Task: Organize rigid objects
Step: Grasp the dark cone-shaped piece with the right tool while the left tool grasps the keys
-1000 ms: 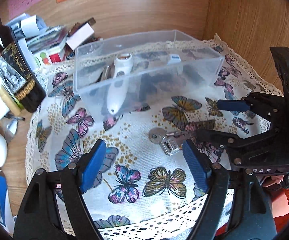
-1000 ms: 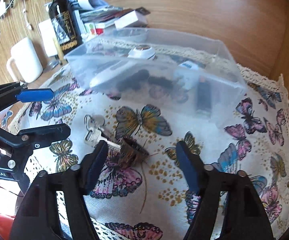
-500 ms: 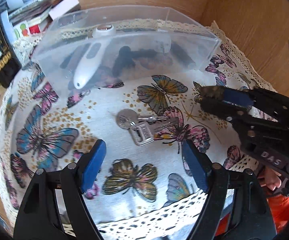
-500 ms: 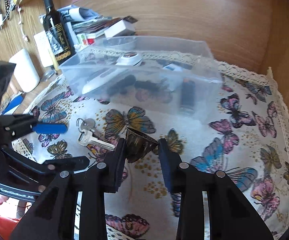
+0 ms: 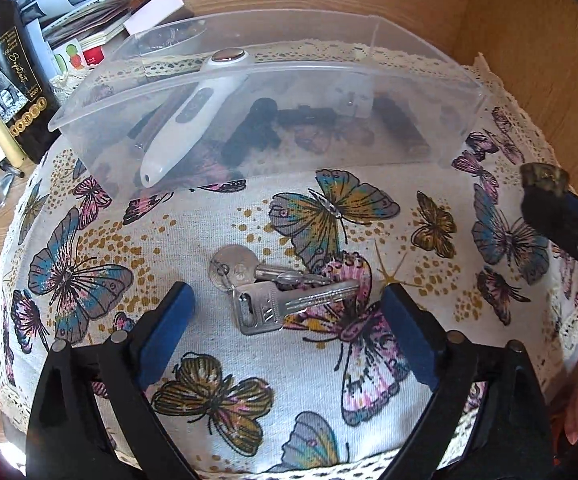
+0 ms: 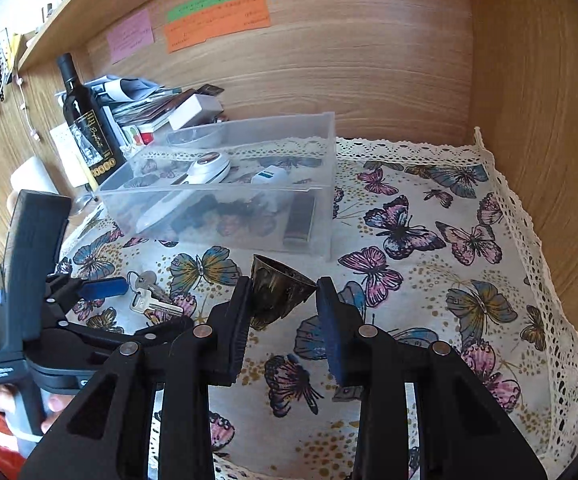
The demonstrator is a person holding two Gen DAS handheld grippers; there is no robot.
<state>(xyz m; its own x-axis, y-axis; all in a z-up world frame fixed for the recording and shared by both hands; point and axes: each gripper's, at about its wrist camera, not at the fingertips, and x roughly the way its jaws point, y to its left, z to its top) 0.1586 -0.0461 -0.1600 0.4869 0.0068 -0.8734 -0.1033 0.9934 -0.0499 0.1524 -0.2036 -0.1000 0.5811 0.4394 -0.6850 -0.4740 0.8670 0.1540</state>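
The right claw (image 6: 282, 307) is clenched on a small dark metal bell (image 6: 279, 293) (mouth up). The left claw (image 5: 285, 322) stands spread apart, a bunch of keys (image 5: 273, 289) lying between its fingers on the butterfly cloth (image 5: 249, 368), the clear plastic bin (image 5: 265, 108) beyond.

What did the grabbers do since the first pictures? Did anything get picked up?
The right gripper closed on the small bronze bell and lifted it off the butterfly cloth. The left gripper, open, moved in so the keys now lie between its fingers. The keys and the clear box stayed put.
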